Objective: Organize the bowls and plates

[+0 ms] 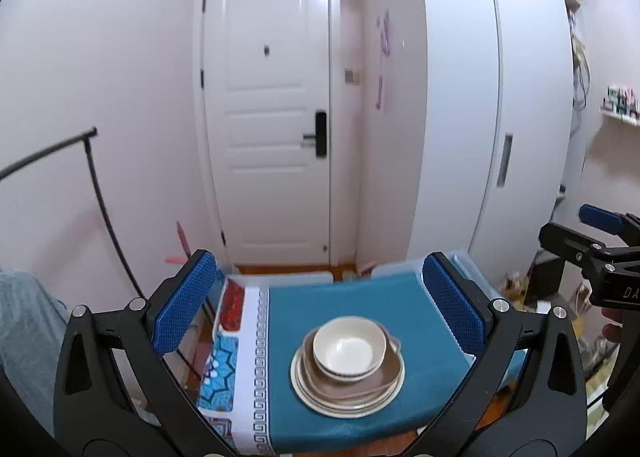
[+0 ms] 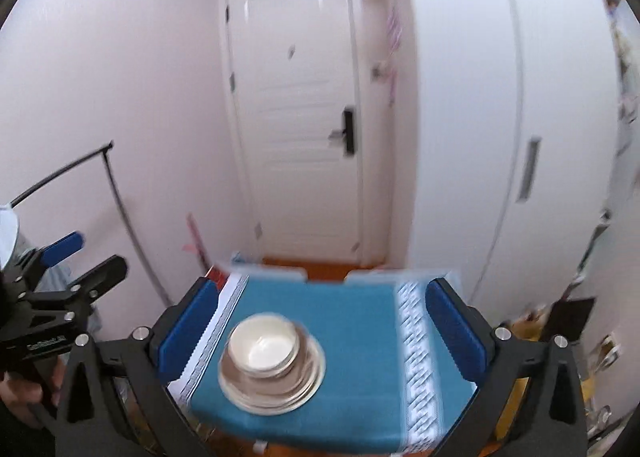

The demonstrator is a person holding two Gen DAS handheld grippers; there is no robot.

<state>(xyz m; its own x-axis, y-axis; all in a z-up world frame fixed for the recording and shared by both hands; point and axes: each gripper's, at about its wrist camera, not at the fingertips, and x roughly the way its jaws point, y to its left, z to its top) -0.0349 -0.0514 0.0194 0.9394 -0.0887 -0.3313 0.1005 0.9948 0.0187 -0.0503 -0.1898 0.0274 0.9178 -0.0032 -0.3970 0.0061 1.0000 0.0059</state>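
Both the left tool (image 1: 320,305) and right tool (image 2: 320,321) hang spread and empty. Below and ahead of them, the cream ceramic bowl (image 1: 349,349) tops stacked beige plates (image 1: 347,381) on the teal-clothed counter (image 1: 360,305). Risk: the bowl sits off-centre, so a nudge could slide it.

White door (image 1: 266,109), tall wardrobe (image 1: 496,97), possibly a clothes rack (image 1: 96,177).

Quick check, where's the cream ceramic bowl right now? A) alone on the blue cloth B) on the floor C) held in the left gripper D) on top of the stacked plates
D: the cream ceramic bowl sits on the stacked brown and cream plates on the blue tablecloth, with both grippers open and clear of it.
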